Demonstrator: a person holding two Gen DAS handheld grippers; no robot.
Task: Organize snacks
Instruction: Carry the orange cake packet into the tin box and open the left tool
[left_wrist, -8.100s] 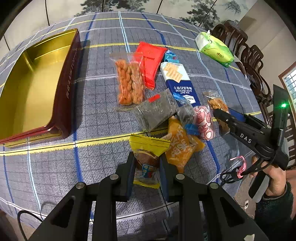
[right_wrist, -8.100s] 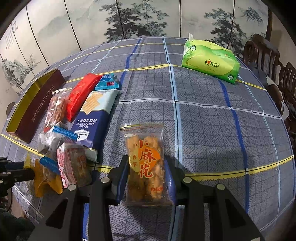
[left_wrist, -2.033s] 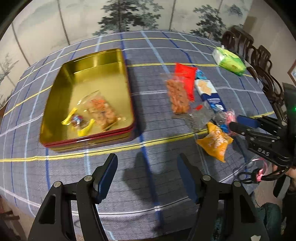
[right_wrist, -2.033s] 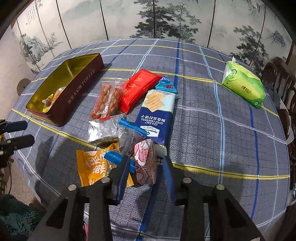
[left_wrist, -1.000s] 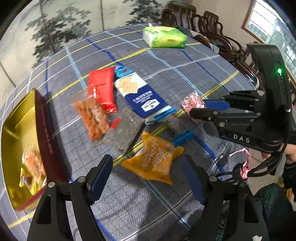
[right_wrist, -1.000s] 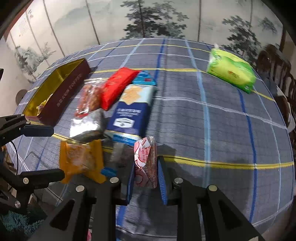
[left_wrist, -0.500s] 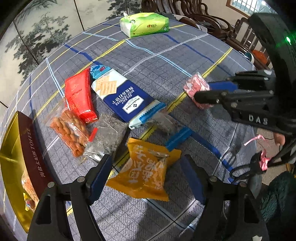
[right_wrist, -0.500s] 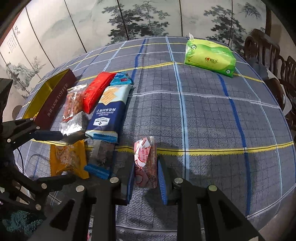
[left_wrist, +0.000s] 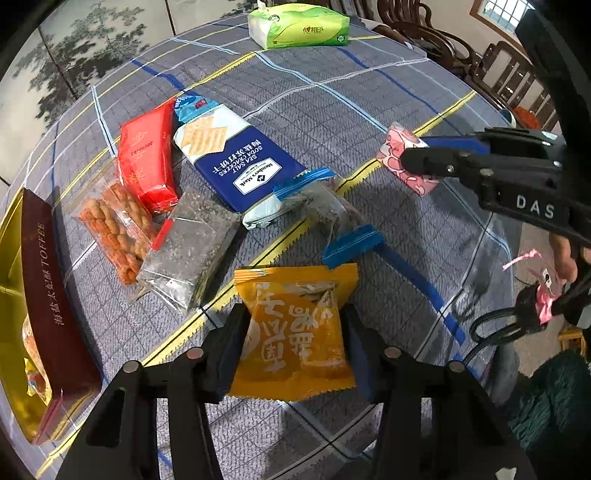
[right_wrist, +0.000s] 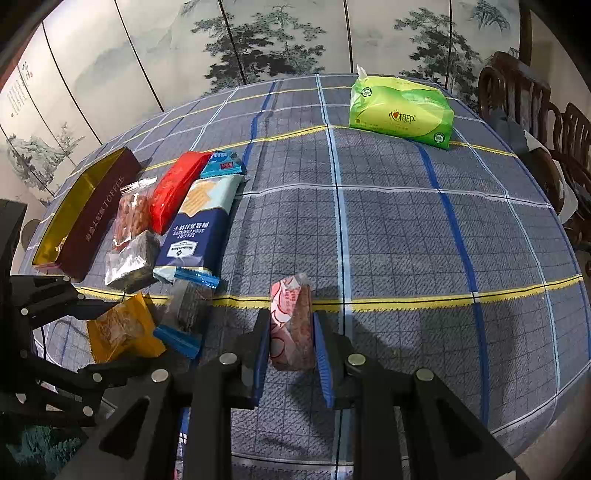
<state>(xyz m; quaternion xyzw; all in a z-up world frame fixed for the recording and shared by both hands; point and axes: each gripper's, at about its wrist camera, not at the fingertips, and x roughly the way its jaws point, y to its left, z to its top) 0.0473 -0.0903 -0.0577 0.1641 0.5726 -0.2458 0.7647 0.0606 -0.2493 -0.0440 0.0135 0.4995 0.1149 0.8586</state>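
An orange snack packet (left_wrist: 295, 343) lies flat on the checked tablecloth, between the fingers of my left gripper (left_wrist: 294, 317). The jaws are closing and the pads touch both side edges of the packet. My right gripper (right_wrist: 291, 321) is shut on a pink snack packet (right_wrist: 290, 306) and holds it just above the cloth; it also shows in the left wrist view, where the pink packet (left_wrist: 397, 147) sticks out past the fingertips. The dark red toffee tin (left_wrist: 40, 277) with a gold inside stands at the left, with some packets in it.
Between tin and grippers lie a blue cracker pack (left_wrist: 236, 162), a red packet (left_wrist: 146, 158), a bag of fried twists (left_wrist: 114, 229), a dark clear bag (left_wrist: 188, 247) and a blue-ended clear packet (left_wrist: 325, 214). A green tissue pack (right_wrist: 402, 114) sits far back. Chairs (right_wrist: 535, 110) line the right.
My left gripper has come down over the orange packet and its jaws have narrowed onto it. My right gripper has drifted a little across the table, still gripping the pink packet.
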